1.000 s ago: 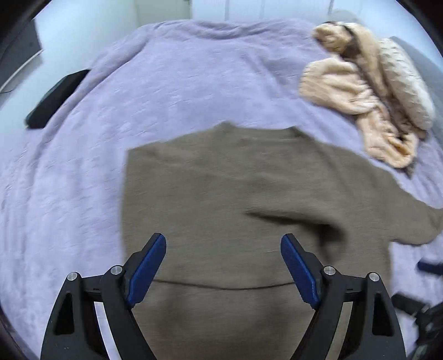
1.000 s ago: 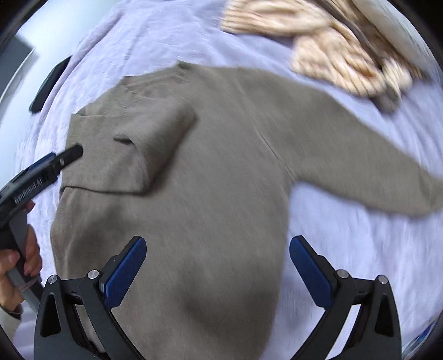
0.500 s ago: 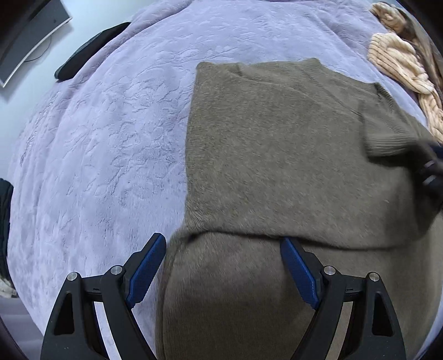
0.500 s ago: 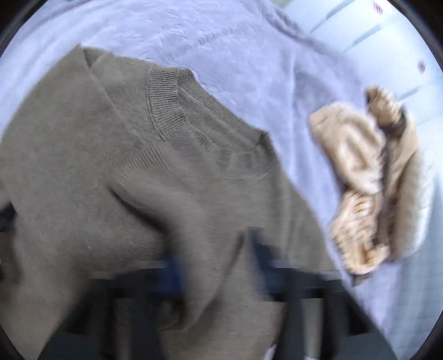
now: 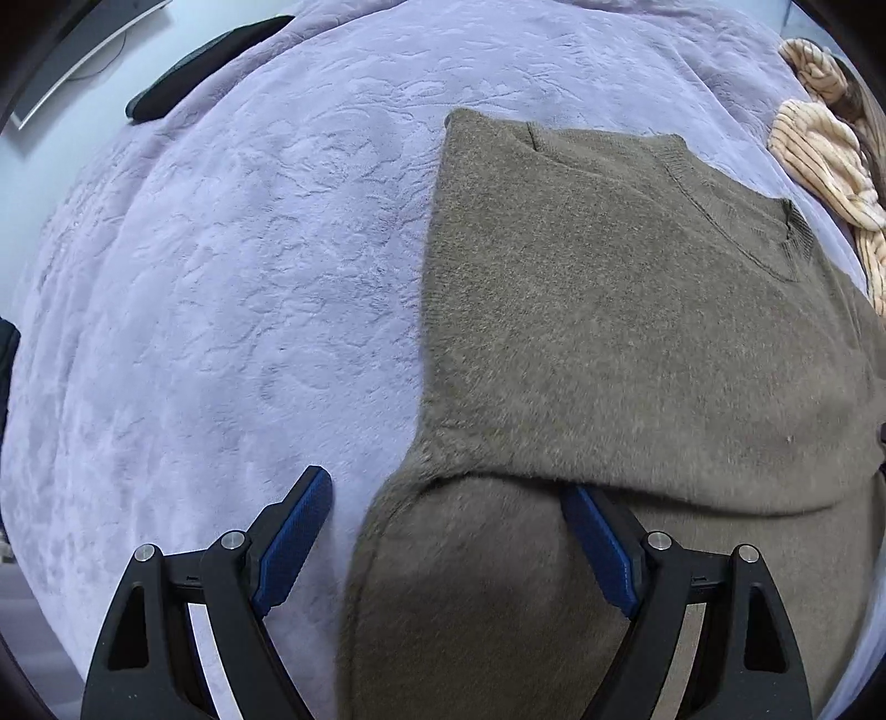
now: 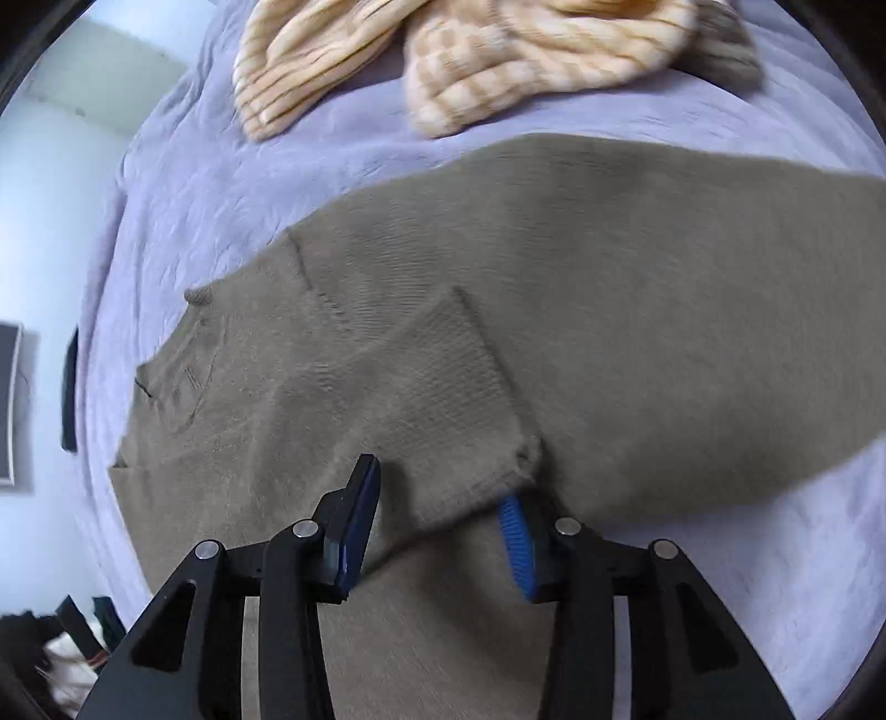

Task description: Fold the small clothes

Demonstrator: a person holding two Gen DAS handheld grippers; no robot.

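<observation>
An olive-brown knit sweater (image 5: 637, 332) lies on a lilac bedspread (image 5: 221, 277), its left side folded over the body. My left gripper (image 5: 443, 531) is open, low over the sweater's lower left edge, with its right finger tucked under the folded layer. In the right wrist view the sweater (image 6: 609, 277) spreads across the frame, one sleeve reaching right. My right gripper (image 6: 437, 509) is open, its jaws either side of the folded-in sleeve's ribbed cuff (image 6: 470, 387), which lies slack between them.
A heap of beige and cream striped and checked clothes (image 6: 470, 61) lies at the far side of the bed, also in the left wrist view (image 5: 825, 155). A dark flat object (image 5: 199, 72) sits at the bed's far left edge. A monitor (image 5: 83, 50) stands beyond.
The right gripper carried the sleeve across the sweater's body and has opened, leaving the cuff folded in. The left gripper moved left and lower toward the sweater's folded left edge.
</observation>
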